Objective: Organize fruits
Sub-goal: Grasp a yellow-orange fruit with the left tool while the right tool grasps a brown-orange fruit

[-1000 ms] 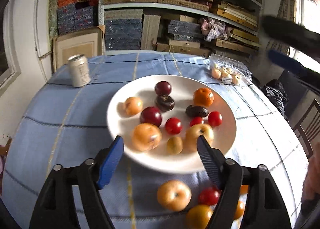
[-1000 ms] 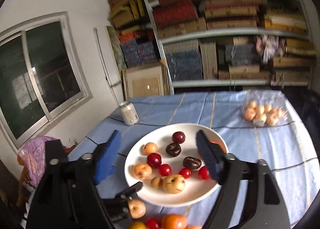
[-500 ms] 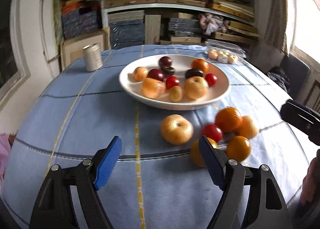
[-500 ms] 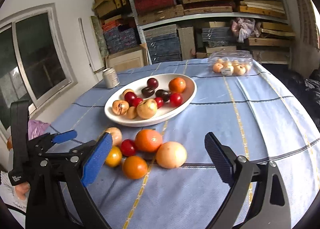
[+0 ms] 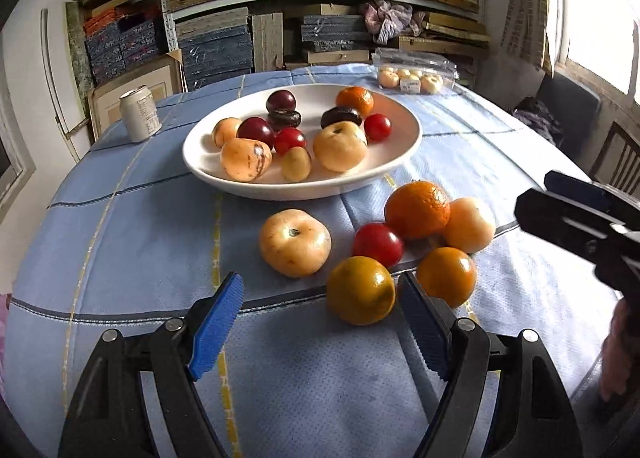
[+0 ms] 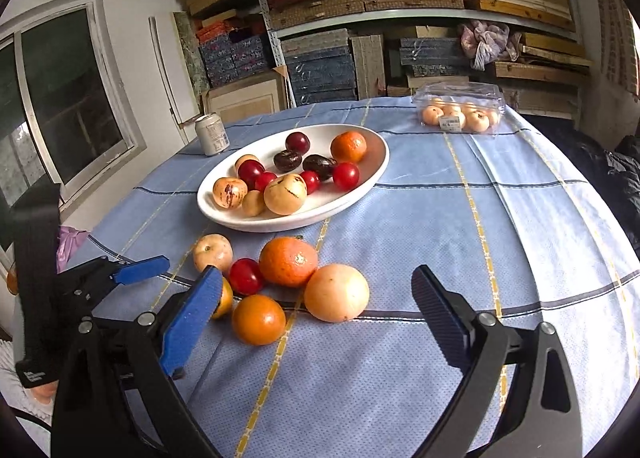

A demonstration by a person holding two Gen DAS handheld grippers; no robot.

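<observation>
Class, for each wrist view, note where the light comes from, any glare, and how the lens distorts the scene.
Left wrist view: overexposed window at right, highlights on the near orange, table edge bowed. Right wrist view: dim window at left, shelves curved, corners vignetted.

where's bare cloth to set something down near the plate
Bare cloth lies right of the plate, reaching back to the clear fruit box, and left between plate and can. It is crowded in front of the plate, where six loose fruits cluster.

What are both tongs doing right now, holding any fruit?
Left tongs: open, empty, just short of the loose fruit.
Right tongs: open, empty, jaws have just been opening, nothing gripped between them.
</observation>
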